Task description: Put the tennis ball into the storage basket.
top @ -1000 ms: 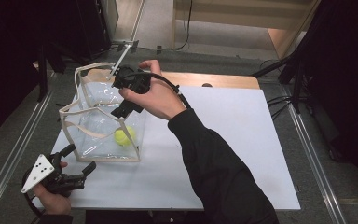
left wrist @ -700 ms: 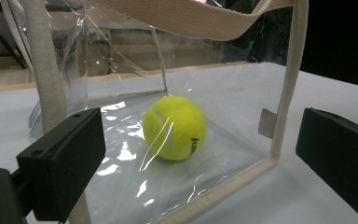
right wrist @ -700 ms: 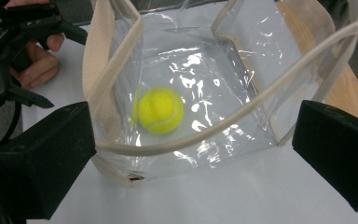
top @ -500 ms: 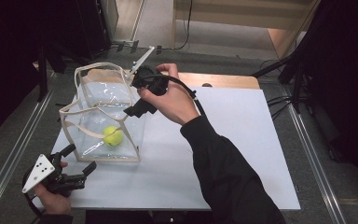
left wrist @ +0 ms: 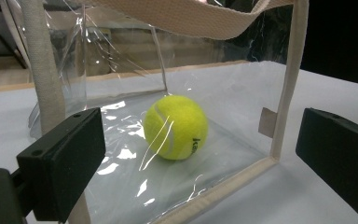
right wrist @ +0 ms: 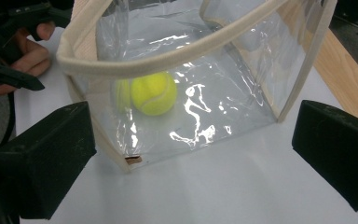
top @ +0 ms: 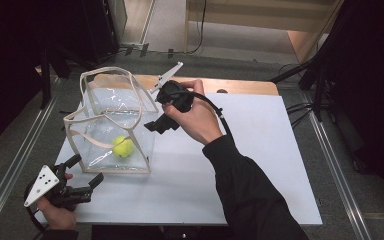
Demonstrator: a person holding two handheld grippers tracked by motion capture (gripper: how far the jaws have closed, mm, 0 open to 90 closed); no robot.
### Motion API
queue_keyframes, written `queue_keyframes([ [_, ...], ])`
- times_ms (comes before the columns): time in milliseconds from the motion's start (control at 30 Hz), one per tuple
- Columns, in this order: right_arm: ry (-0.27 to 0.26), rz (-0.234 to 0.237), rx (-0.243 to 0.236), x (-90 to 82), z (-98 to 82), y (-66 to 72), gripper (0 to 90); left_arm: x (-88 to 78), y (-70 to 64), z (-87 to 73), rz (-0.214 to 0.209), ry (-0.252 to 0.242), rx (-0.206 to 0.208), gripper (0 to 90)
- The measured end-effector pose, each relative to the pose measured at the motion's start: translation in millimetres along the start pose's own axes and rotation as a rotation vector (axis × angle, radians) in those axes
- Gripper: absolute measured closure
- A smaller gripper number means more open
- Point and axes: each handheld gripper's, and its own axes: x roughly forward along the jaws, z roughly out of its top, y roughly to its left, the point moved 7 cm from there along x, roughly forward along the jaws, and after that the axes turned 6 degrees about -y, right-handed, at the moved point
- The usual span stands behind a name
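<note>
The high view gives the whole layout: a clear plastic bag with cream fabric trim and looping handles stands on the white table, and a fuzzy yellow-green tennis ball sits on the bag's floor near its front right corner. What that view misses is the close-up stuff. The left gripper view shows the ball's seam and some dark lettering, plus the glossy, crinkled plastic with light streaks on it. The right gripper view looks down through the bag's side wall and catches a faint reflection of the ball beside it.

The left gripper rests at the table's front left corner, jaws spread wide and empty, just outside the bag's corner, with the ball framed between them but behind the plastic. The right gripper hangs by the bag's right side, jaws also wide apart, holding nothing.
</note>
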Motion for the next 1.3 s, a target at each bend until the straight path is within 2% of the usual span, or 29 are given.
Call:
queue_keyframes([
  [367, -0.046, -0.027, 0.001, 2.5, -25.9, 1.5, 0.0, 0.0, 0.0, -0.2, -0.001, 0.004, 0.002, 1.3],
  [500, -0.057, -0.036, 0.02, 4.0, -36.7, 2.3, 0.0, -0.1, -0.1, -0.2, -0.001, 0.004, 0.002, 1.3],
  [667, -0.078, -0.026, 0.023, 7.1, -52.3, 3.1, 0.0, 0.3, -0.4, -0.1, 0.0, 0.002, 0.003, 1.3],
  [900, -0.111, -0.022, 0.049, 10.2, -75.2, 3.7, 0.0, 0.6, -0.6, -0.2, -0.001, 0.002, 0.004, 1.4],
  [1133, -0.106, -0.022, 0.086, 14.0, -102.3, 1.8, 0.0, 0.4, -0.6, -0.2, 0.001, 0.002, 0.004, 1.3],
  [1300, -0.146, -0.038, 0.12, 12.0, -121.2, -0.6, 0.0, 0.2, -0.5, -0.2, 0.001, 0.002, 0.003, 1.3],
])
